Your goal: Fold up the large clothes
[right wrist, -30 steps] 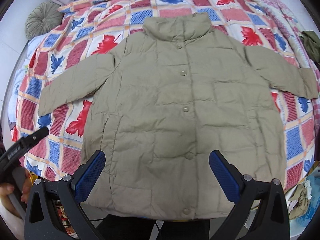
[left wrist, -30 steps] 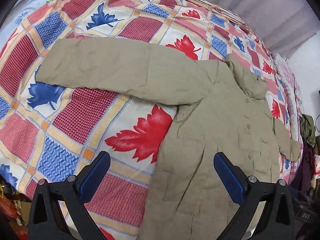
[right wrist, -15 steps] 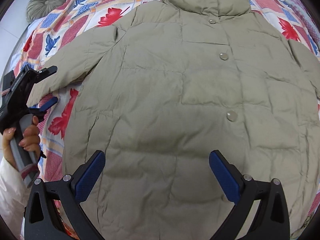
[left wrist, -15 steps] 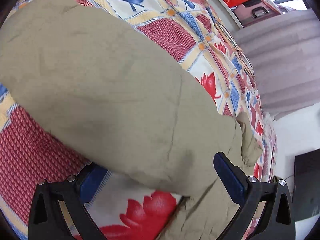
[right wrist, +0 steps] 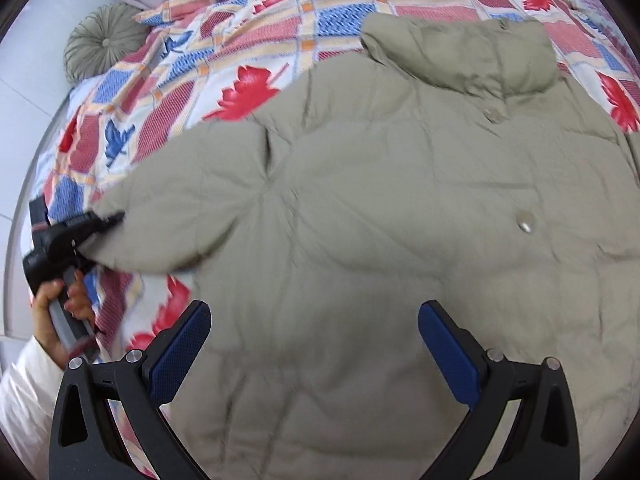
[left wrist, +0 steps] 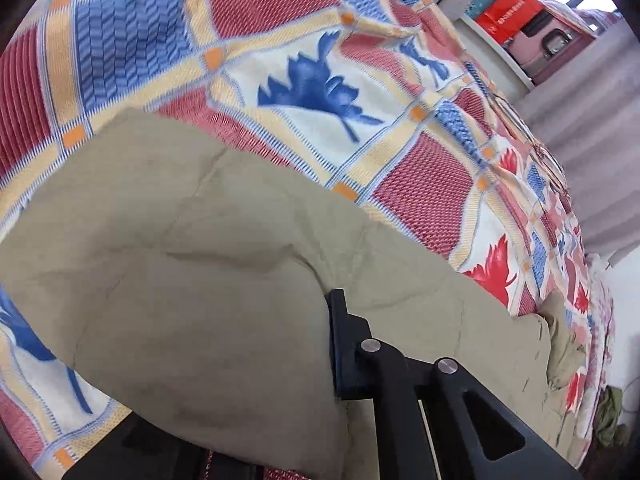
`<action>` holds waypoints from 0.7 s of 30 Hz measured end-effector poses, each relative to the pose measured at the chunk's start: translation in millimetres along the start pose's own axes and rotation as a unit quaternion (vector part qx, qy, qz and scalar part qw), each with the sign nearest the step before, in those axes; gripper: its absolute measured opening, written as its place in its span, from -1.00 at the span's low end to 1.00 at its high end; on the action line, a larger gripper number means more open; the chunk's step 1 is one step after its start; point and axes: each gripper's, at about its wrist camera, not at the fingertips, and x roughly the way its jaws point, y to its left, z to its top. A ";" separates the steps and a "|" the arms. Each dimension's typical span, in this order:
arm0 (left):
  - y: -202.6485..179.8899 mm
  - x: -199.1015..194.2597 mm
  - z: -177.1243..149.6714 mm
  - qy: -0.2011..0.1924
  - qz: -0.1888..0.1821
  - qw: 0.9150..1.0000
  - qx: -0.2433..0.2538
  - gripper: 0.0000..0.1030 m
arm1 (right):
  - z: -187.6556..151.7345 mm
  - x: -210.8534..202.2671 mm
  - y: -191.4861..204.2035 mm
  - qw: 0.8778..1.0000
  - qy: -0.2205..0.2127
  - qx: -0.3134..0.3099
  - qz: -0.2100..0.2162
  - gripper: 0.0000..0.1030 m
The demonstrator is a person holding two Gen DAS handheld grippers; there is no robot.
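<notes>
A khaki padded jacket (right wrist: 380, 208) lies face up on the bed, buttoned, collar (right wrist: 460, 52) at the far side. My left gripper (right wrist: 102, 220) is shut on the cuff end of the jacket's left sleeve (right wrist: 172, 216) at the bed's left side. In the left wrist view the sleeve (left wrist: 192, 272) bulges over the jaws and hides one finger; only the right finger (left wrist: 344, 344) shows. My right gripper (right wrist: 314, 354) is open and empty, hovering over the jacket's lower front.
The bed has a quilt (right wrist: 248, 40) with red and blue leaf squares. A round green cushion (right wrist: 100, 44) lies at the far left corner. Grey curtains (left wrist: 592, 120) and a shelf with a red box (left wrist: 512, 8) stand beyond the bed.
My left gripper dropped to the sleeve end and closed on it. My right gripper moved forward and lower over the jacket, still open.
</notes>
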 end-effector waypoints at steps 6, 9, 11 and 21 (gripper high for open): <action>-55.8 -78.3 -10.6 -0.076 -0.002 0.989 0.129 -0.80 | 33.5 41.2 16.6 0.997 0.009 0.044 0.071 -0.71; -96.5 -104.1 -21.9 -0.099 -0.011 0.977 0.191 -0.81 | 37.5 63.2 24.3 0.991 0.015 0.061 0.117 -0.71; -125.6 -113.7 -30.6 -0.101 -0.035 0.969 0.223 -0.81 | 35.1 79.7 29.2 0.987 0.028 0.073 0.143 -0.71; -294.7 -95.1 -114.5 -0.047 -0.151 0.930 0.333 -0.81 | 24.0 101.5 19.6 0.972 0.078 0.102 0.197 -0.71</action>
